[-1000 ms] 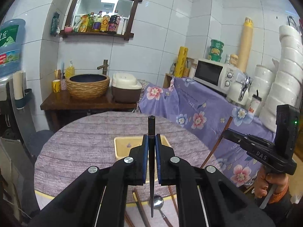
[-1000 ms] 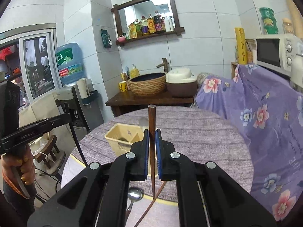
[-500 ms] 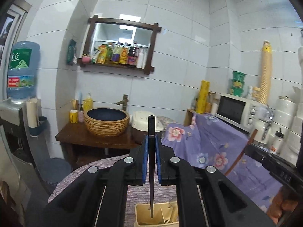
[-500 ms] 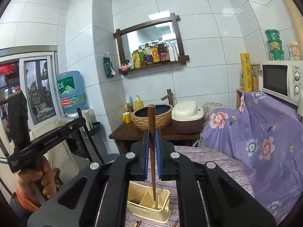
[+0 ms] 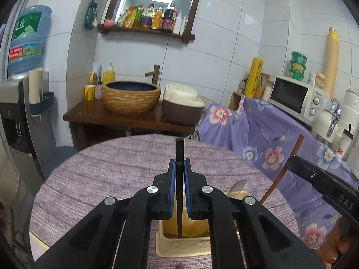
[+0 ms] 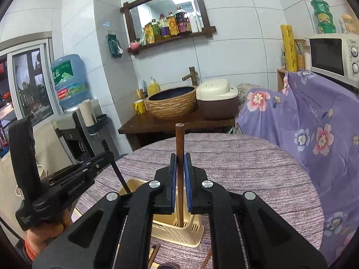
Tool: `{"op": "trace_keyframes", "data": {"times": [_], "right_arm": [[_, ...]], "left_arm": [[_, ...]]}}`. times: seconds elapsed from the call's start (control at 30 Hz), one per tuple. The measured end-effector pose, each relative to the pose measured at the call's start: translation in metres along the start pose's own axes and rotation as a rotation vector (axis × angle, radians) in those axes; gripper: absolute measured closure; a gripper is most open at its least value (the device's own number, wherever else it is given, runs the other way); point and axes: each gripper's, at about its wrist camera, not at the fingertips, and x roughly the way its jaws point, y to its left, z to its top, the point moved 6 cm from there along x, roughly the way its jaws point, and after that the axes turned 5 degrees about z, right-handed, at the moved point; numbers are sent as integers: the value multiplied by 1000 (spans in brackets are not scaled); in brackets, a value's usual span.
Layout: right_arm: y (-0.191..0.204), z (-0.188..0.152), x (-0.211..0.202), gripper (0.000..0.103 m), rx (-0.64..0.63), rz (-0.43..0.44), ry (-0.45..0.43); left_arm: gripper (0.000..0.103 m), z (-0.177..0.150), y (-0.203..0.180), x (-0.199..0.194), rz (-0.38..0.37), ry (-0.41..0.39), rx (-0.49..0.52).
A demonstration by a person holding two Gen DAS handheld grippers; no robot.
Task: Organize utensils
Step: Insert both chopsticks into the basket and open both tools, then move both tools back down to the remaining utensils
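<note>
The round worktop (image 5: 112, 179), which is wearing a purple-grey woven cloth, is filling the lower half of both wrist views, with a purple flowered drape (image 6: 314, 123) lying at its 2 o'clock edge and a dark wooden washstand carrying a woven basin (image 5: 131, 97) sitting beyond its 12 o'clock edge. A cream plastic utensil caddy (image 6: 190, 233) is standing on the worktop near its 6 o'clock side, directly under both grippers. In the left wrist view the left gripper (image 5: 179, 188) is pointing downward over the caddy, its jaws closed narrowly on a black chopstick (image 5: 179, 152) that is standing nearly upright, its thin tip reaching down inside the caddy opening. In the right wrist view the right gripper (image 6: 179, 183) is likewise clamping a brown chopstick (image 6: 180, 139), held upright with its lower end dipping into one of the caddy's compartments beside a slotted wall. The right gripper is showing at 3 o'clock in the left view, its brown chopstick slanting towards the caddy, and the left gripper is showing at 9 o'clock in the right view, held by a hand (image 6: 49, 226) whose black chopstick is angling into the caddy's far corner. More brown chopsticks (image 6: 154, 253) are lying on the worktop at 6 o'clock, just in front of the caddy.
</note>
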Motion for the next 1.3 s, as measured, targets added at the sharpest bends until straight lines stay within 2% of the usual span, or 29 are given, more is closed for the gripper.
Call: {"op": "trace_keyframes", "data": {"times": [0.17,0.23,0.27,0.3,0.33,0.37,0.4,0.43,0.53,0.57,0.77,0.83,0.87,0.93,1.0,1.17,1.3], "right_arm": [[-3,-12,7,95,-2,1,7],[-2,-16,7,94,-21,-10,11],[-1,-19,6,94,-31,-20,9],[0,-21,5,94,-36,-21,8],[1,-25,4,89,-38,-18,10],[1,-28,2,79,-36,-12,14],[0,-31,0,73,-32,-10,18],[0,-36,-3,60,-30,-18,23],[0,-53,-8,55,-39,-41,43],[0,-60,-10,50,-37,-37,52],[4,-119,-17,45,-92,-73,147],[7,-139,-21,43,-101,-75,174],[7,-149,-23,42,-102,-79,184],[9,-168,-27,41,-98,-83,205],[11,-183,-30,40,-99,-89,220],[12,-211,-37,37,-97,-115,243],[13,-219,-40,36,-87,-115,258]], "left_arm": [[94,-6,0,2,-9,9,13],[89,-8,-2,2,-29,27,18],[75,-9,-2,-1,-29,29,21],[52,-9,-1,-5,-26,23,21],[43,-10,0,-9,-26,13,15],[38,-12,2,-15,-29,0,6],[38,-15,4,-20,-27,2,5],[38,-20,6,-22,-20,13,8],[28,-39,14,-27,5,71,8],[26,-48,18,-28,14,93,12],[27,-111,43,-37,116,203,53],[38,-132,51,-44,163,218,66],[45,-141,53,-45,168,234,62],[51,-161,55,-48,138,283,45],[56,-178,57,-48,138,325,35],[61,-208,51,-50,128,385,54],[62,-224,42,-49,117,411,65]]}}
